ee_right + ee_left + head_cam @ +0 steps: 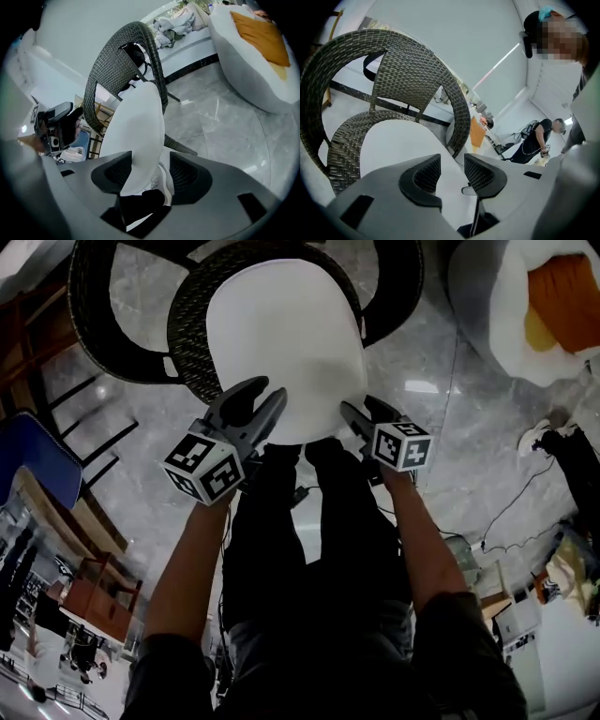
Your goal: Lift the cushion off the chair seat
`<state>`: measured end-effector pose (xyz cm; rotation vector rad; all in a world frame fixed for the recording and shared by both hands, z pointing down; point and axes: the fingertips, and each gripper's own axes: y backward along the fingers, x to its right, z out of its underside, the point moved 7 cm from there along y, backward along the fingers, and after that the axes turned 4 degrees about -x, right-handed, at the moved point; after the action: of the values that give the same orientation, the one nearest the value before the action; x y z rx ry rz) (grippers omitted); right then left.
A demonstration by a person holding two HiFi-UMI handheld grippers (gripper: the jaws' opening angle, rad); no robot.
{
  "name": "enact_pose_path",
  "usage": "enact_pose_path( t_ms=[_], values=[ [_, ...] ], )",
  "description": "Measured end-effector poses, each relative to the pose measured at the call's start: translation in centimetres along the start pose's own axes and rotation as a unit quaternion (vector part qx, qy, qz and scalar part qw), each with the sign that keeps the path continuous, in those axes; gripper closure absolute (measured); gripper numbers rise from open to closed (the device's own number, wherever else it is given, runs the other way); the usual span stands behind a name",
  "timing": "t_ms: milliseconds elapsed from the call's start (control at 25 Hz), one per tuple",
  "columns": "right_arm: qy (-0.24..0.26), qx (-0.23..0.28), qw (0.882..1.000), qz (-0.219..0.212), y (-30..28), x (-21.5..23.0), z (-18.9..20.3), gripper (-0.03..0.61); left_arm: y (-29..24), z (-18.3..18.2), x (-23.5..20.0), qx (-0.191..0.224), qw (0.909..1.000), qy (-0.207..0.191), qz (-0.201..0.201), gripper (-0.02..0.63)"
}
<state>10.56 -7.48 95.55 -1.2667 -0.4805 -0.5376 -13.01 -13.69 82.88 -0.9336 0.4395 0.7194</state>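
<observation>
My right hand-held gripper (pixel 359 409) is spread wide, with the near edge of the white rounded cushion (pixel 286 343) between its jaws but not pinched. My left hand-held gripper (pixel 264 399) gapes open over that same edge. The cushion lies on the dark woven wicker chair (pixel 190 329).

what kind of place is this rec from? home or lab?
Probably an indoor lounge or showroom-like space: polished grey marble-look floor, a wicker chair with a white cushion, and a big white pouf with an orange cushion.
</observation>
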Motion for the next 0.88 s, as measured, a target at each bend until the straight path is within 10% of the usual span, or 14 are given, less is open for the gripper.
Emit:
enact_pose_path(
  t_ms=[400, 880],
  values=[
    [0.036, -0.022, 0.999, 0.002, 1.0, -1.9, -1.1, 0.527, 1.7, -0.6, 0.6, -0.003, 1.0000, 0.006, 0.002, 0.463],
    [0.135, 0.050, 0.988, -0.049, 9.0, -13.2, -6.3, 0.549, 8.6, -6.6, 6.2, 0.050, 0.9984, -0.025, 0.006, 0.463]
  ],
)
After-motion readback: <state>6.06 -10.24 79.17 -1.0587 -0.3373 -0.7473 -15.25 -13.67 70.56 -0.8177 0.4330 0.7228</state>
